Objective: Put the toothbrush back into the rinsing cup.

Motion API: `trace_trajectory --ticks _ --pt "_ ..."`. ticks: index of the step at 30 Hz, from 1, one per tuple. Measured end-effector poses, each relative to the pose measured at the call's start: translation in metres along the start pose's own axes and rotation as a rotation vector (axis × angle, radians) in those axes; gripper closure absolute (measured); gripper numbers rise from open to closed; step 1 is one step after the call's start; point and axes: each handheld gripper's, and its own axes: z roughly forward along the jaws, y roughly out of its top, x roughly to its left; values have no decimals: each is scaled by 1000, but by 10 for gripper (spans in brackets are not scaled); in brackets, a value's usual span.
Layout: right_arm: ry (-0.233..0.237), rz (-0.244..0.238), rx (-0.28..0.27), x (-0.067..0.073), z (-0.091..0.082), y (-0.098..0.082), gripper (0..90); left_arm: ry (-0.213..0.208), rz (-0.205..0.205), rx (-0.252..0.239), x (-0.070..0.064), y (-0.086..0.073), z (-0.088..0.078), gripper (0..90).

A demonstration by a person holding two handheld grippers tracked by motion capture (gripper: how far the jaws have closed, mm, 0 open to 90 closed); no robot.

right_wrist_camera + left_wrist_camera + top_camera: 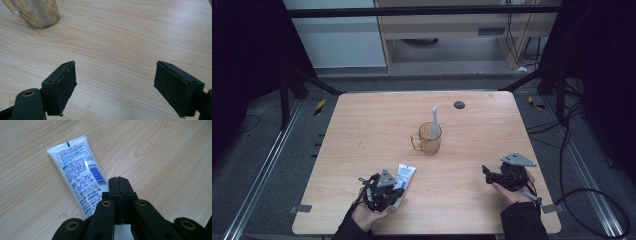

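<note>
At the near edge of the table (362, 125), the left gripper (398, 191) rests low in the person's left hand (367, 215), its jaws clenched together with nothing between them. In the left gripper view the two black jaws meet pad to pad just beside the tube (77, 173), toward its lower right side, and do not pinch it. The tube (402, 181) lies flat on the wood, white with blue print, its crimped flat end pointing away from the person and its near end hidden under the gripper.

Well to the right, also near the front edge, the right gripper (485, 172) sits in the right hand (511, 192), with a grey three-cornered plate on top. In the right gripper view its jaws stand released and wide apart, with bare wood between them and nothing held.

Farther out, around the middle of the table, stands an amber cup (430, 138) with a handle on its left side. A white toothbrush (434, 122) stands upright in it, rising above the rim. The cup's base (37, 13) shows at the upper left of the right gripper view.

Near the far edge, a small dark disc (459, 104) sits in the tabletop.
</note>
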Motion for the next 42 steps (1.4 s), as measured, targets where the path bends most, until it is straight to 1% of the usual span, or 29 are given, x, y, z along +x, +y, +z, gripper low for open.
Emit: trace_trajectory --ticks 4,14,18,20,21,24,27,29,34,39,42 --pt "0 0 0 0 0 0 178 -1 -2 0 0 -1 -2 900" --pt "0 1 0 0 0 0 178 -3 8 9 -1 -2 -3 900" --pt "1 -1 -1 0 0 0 178 -7 5 9 -1 -2 -4 899" --pt "0 0 0 0 0 0 178 -17 1 11 -2 -2 -3 899" --pt "1 1 1 0 0 0 178 -23 -1 13 -4 -2 -1 899" --pt "5 2 4 1 1 0 178 -22 15 28 -8 -2 3 900" --pt "4 2 2 1 1 0 178 -20 19 35 -10 -2 4 900" --pt "3 4 2 1 0 0 178 -13 23 43 -9 -3 3 900" --pt "2 -1 -1 0 0 0 178 -8 12 48 -6 -5 3 900" --pt "2 -1 0 0 0 0 178 -10 14 46 -6 -5 3 900" --pt "3 4 -1 0 -1 0 178 -11 9 35 -5 -4 1 899"
